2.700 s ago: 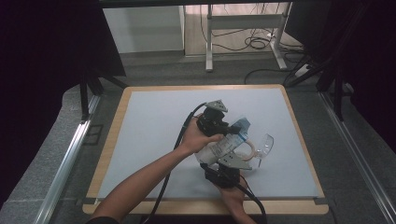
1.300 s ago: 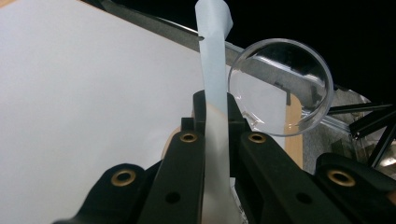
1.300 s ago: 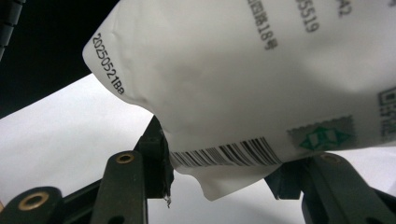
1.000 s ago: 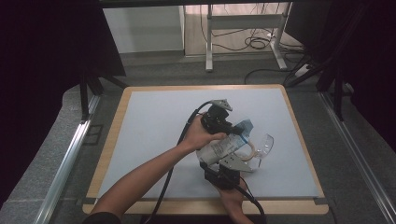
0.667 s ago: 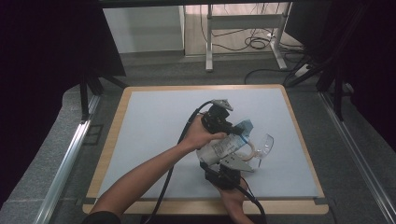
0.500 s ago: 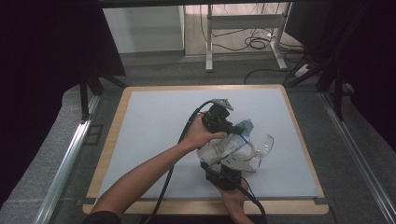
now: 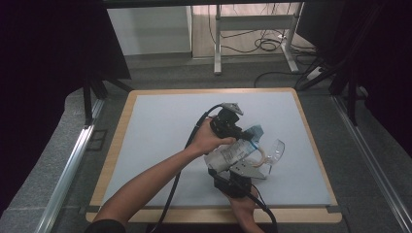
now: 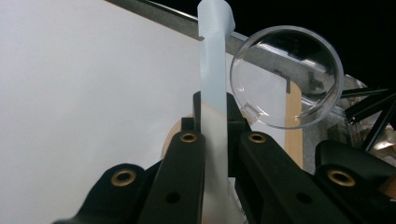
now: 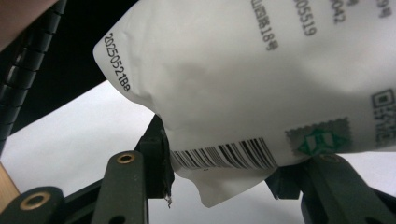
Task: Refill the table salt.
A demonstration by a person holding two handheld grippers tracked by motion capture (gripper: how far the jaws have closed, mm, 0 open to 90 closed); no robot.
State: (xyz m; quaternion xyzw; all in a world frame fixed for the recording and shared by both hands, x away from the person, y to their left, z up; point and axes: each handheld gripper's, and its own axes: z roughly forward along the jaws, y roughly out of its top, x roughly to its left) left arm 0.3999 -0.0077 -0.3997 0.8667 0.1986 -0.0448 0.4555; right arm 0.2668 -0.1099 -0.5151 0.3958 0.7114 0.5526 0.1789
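Table: pale mat on a wood-edged board; the work sits right of centre, toward the near edge.

Pouch: white printed packet held off the mat between the two grippers, with a barcode and date print on its face. Its long axis runs roughly from the near gripper up and away to the far one.

Bowl: clear plastic, lying on the mat just right of the pouch, its open side tipped up. In the left gripper view it shows as a clear dome just beyond and to the side of the strip.

Left gripper: on the far side of the pouch, clamped on the pouch's pale top strip, which stands straight up between the jaws and past their tips.

Right gripper: on the near side, below the pouch; its jaws pinch the bottom edge by the barcode, with a loose corner hanging below.

Key relation: the two grips sit at opposite ends of the pouch, so the long axis is stretched between them, the left gripper far and the right gripper near. The bowl lies to the right of that line, nearer the pouch's far end and so nearer the left gripper.

Judgement: the strip looks like a tear-off top, so the next move probably pulls the left gripper away across the axis while the right holds; the pouch mouth would then need tipping right, over the bowl.
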